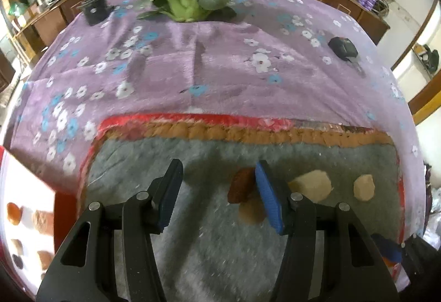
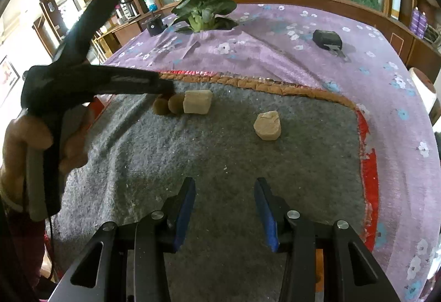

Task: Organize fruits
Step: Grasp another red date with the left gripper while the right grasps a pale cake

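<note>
So the left gripper (image 1: 219, 193) is the one right on top of the fruit here. Its jaws are spread wide with nothing between them, and the brown fruit (image 1: 241, 186) sits just off to the right of the gap, touching or half hidden behind the right finger (image 1: 268, 197). A second brownish one (image 1: 250, 211) lies right below it (could be its twin, the view's too smeared to be sure). Seen from the right wrist, the pair (image 2: 168, 106) sits side by side next to a pale block (image 2: 197, 101) on the grey mat (image 2: 193, 153). The right gripper (image 2: 224, 208), also wide open and empty, is well back, so I'd guess the left needs a small nudge rightward.
</note>
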`<state>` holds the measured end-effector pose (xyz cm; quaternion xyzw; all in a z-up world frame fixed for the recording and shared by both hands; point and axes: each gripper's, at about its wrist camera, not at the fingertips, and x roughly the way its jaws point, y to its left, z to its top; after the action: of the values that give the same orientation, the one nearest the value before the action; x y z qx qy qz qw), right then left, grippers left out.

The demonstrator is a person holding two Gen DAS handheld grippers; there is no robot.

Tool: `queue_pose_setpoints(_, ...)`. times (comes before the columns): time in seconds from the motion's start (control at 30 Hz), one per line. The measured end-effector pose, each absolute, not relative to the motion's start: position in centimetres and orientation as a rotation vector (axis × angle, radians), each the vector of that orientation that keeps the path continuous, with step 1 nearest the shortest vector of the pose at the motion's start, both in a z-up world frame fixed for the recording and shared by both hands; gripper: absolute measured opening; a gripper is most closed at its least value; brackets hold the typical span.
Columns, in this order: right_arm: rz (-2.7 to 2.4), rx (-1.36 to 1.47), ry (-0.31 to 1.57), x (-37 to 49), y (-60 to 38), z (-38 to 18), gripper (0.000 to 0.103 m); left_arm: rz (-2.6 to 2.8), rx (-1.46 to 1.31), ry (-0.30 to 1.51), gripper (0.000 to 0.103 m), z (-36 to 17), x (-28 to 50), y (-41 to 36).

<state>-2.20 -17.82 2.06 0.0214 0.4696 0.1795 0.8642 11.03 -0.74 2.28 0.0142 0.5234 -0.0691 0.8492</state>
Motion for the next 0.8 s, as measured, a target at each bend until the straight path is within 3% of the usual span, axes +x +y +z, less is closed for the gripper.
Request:
queue_pose_setpoints(0.13,0.386,0.033,0.991,-2.1,-17.6,2.0,0.043,-0.172,0.145,1.098,0.056,1.9,9.9,-1.4)
queue_pose_setpoints(0.6,0.375,0.062,0.996,-1.6,-18.3,1.8,0.045,-0.225,0.161,1.080,0.057,1.7,9.7,-1.2)
queue_pose_setpoints(0.7,0.376,0.058,0.996,-1.6,-18.3,1.8,0.045,-0.265,0.212,1.066,0.050,1.7,9.3,-1.3)
queue_pose_setpoints(0.77,0.372,0.060,0.989,-1.5,-18.4,1.9,0.045,-0.282,0.205,1.060,0.042,1.9,9.2,-0.9)
queue_pose_setpoints(0.8,0.368,0.063,0.986,-1.5,-18.5,1.9,0.045,-0.281,0.188,1.056,0.031,2.1,9.3,-0.6)
